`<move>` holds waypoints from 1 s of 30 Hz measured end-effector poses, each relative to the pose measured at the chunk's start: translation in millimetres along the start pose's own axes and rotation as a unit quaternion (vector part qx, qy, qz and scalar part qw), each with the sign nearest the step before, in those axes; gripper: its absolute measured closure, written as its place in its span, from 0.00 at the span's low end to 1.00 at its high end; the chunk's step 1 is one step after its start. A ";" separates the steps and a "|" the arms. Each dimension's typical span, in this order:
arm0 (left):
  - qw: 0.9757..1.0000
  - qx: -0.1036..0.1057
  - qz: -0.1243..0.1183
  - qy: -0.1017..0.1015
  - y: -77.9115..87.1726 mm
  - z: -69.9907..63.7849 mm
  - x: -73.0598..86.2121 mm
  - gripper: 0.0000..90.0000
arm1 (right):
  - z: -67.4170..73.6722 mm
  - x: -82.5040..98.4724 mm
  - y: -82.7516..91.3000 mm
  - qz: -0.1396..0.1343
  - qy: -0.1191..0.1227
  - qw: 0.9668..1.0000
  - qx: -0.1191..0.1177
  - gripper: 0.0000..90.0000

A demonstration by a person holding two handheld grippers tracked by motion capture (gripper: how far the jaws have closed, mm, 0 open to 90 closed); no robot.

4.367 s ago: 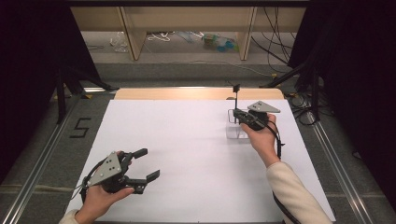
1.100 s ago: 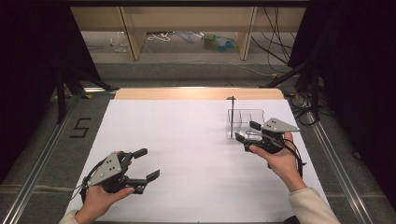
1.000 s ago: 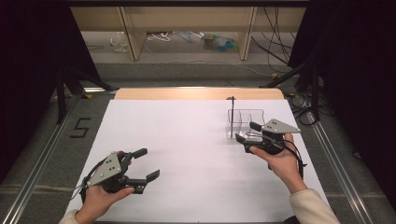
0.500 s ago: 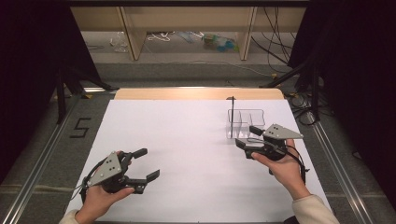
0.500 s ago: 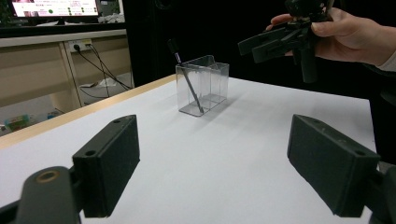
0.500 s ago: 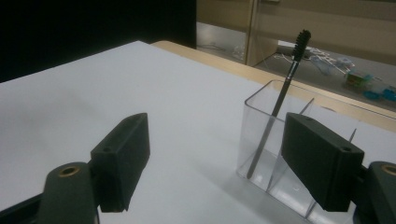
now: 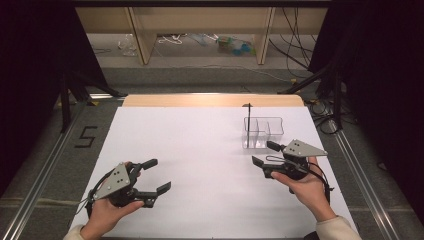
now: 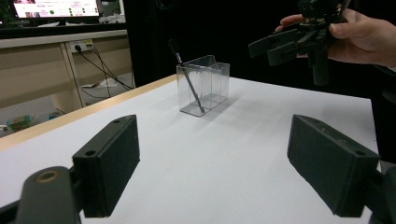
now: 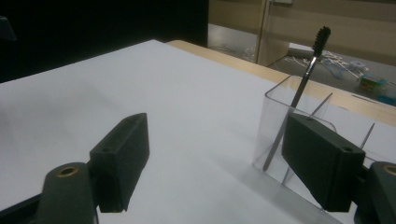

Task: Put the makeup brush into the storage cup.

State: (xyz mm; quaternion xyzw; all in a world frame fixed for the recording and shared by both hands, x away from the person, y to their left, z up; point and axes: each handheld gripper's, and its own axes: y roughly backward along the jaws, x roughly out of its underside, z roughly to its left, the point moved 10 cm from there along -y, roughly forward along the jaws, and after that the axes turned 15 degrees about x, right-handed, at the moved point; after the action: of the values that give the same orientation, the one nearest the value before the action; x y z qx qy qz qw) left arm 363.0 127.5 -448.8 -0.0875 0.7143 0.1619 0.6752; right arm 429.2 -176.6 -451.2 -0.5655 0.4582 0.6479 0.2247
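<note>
Bare table (image 7: 200,150) between open claws

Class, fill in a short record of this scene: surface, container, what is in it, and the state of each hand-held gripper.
surface: white table
container: clear box with compartments, upright, far right part of the table
contents: thin brush with a dark head, leaning in an end compartment
left hand-held gripper: open, holding nothing, near left of the table
right hand-held gripper: open, holding nothing, just in front of the box, not touching it
</note>
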 end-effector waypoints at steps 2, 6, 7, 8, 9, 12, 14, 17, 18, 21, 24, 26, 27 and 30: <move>1.000 0.000 0.000 0.000 0.1 0.0 0.1 0.19 | 0.8 1.3 2.6 0.002 0.005 1.000 0.001 0.27; 1.000 0.000 0.000 0.000 0.0 -0.2 0.0 0.19 | 4.2 2.2 4.3 -0.003 0.003 1.000 -0.001 0.27; 1.000 0.000 0.000 0.000 0.0 -0.1 0.0 0.19 | 5.1 2.8 5.0 -0.003 0.004 1.000 -0.003 0.27; 1.000 0.000 0.000 0.000 0.1 0.0 0.1 0.19 | 5.6 3.3 5.6 -0.003 0.005 1.000 -0.004 0.27; 1.000 0.000 0.000 0.000 0.0 0.0 0.1 0.19 | 6.1 5.0 7.0 0.005 0.008 1.000 -0.006 0.27; 1.000 0.000 0.000 0.000 -0.1 -0.1 0.1 0.19 | 9.1 6.2 8.7 0.004 0.009 1.000 -0.010 0.27; 1.000 0.000 0.000 0.000 0.0 0.0 0.2 0.19 | 10.4 6.0 8.9 -0.001 0.009 1.000 -0.010 0.27; 1.000 -0.001 0.000 0.000 0.0 0.1 0.2 0.19 | 13.5 7.6 11.2 0.001 0.011 1.000 -0.016 0.27; 1.000 -0.001 0.000 0.000 0.1 0.1 0.2 0.19 | 14.8 6.6 10.2 -0.009 0.011 1.000 -0.019 0.27; 1.000 -0.001 0.001 0.000 0.1 0.1 0.3 0.19 | 16.4 10.2 13.5 0.002 0.017 1.000 -0.020 0.27; 1.000 0.000 0.001 0.000 0.0 0.0 0.3 0.19 | 20.0 12.4 16.2 0.005 0.015 1.000 -0.027 0.27; 1.000 -0.001 0.001 -0.001 0.0 0.1 0.2 0.19 | 20.3 12.8 17.7 0.002 0.019 0.999 -0.026 0.27; 1.000 -0.001 0.001 -0.001 0.0 0.1 0.3 0.19 | 21.5 12.6 18.2 -0.001 0.017 0.999 -0.028 0.27; 1.000 -0.001 0.000 -0.001 0.0 0.1 0.1 0.19 | 23.8 14.0 20.9 -0.001 0.018 0.999 -0.032 0.27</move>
State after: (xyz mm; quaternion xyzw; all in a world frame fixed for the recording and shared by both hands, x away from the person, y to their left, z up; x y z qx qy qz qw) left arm 363.1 127.6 -449.0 -0.0878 0.7136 0.1630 0.6756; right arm 396.1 -169.6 -458.7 -0.5842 0.4407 0.6517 0.1993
